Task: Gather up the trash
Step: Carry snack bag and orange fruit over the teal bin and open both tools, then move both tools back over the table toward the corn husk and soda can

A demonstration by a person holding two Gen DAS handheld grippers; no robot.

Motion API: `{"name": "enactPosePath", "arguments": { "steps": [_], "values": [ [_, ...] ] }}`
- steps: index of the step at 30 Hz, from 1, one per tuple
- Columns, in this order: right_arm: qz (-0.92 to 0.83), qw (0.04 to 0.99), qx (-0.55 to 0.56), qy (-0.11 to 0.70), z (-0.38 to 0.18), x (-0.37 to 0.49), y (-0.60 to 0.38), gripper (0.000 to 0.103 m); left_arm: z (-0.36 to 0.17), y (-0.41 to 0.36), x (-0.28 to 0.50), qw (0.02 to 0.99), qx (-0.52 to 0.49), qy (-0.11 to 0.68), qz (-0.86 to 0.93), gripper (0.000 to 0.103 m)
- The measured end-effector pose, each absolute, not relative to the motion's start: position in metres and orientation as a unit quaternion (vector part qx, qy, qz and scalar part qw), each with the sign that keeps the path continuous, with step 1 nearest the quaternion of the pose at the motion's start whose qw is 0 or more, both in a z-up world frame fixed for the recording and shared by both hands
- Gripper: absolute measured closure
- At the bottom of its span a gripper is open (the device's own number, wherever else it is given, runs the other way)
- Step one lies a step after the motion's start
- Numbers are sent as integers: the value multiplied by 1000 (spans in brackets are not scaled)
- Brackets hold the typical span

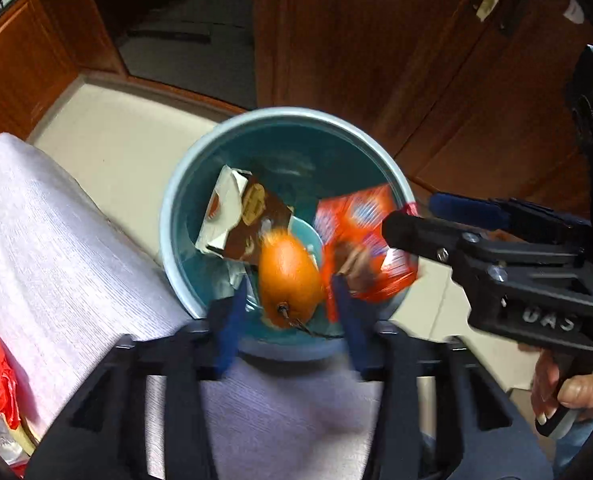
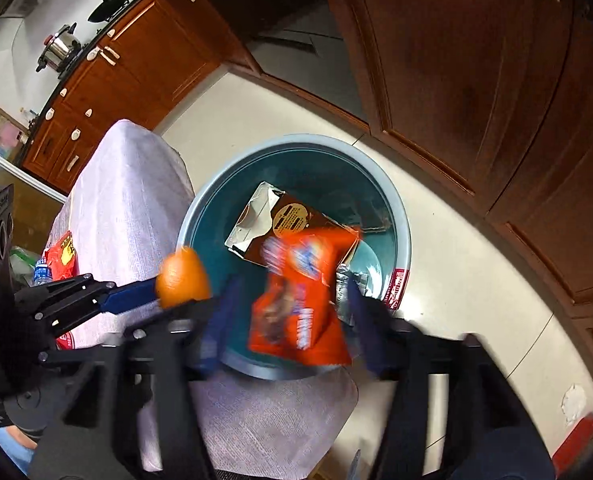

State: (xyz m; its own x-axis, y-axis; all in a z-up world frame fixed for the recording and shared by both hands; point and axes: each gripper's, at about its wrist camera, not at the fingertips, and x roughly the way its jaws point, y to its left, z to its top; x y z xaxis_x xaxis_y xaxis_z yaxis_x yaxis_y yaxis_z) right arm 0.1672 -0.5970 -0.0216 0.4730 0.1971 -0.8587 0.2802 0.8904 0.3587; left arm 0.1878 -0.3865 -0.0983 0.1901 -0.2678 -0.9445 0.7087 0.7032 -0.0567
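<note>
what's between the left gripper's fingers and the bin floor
An orange, loose between the open left gripper fingers above the teal bin; left wrist view.

Black hand-held gripper (image 1: 416, 216), blue fingers (image 1: 464, 206), silver screws, embossed lettering

Both wrist views look steeply down, close above the shared bin (image 1: 184, 216) (image 2: 400, 216).

floor (image 2: 456, 248): teal bin (image 2: 400, 216) | clothed table (image 2: 136, 184): red packet (image 2: 62, 256)
</note>
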Motion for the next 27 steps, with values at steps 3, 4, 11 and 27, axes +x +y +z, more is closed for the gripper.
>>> {"name": "enactPosePath", "arguments": {
  "steps": [3,4,11,27],
  "values": [
    [-29,826,241,508,-21,167,-599,30,-95,-384,188,755,205,536,-318,34],
    [-31,826,243,507,-21,166,-600,28,-95,-383,190,754,201,539,-318,32],
    [-37,823,244,511,-16,161,-596,22,-91,-376,190,759,192,538,-313,17],
    [-9,847,222,484,37,138,-551,21,-40,-317,157,794,164,496,-310,5]
  ]
}}
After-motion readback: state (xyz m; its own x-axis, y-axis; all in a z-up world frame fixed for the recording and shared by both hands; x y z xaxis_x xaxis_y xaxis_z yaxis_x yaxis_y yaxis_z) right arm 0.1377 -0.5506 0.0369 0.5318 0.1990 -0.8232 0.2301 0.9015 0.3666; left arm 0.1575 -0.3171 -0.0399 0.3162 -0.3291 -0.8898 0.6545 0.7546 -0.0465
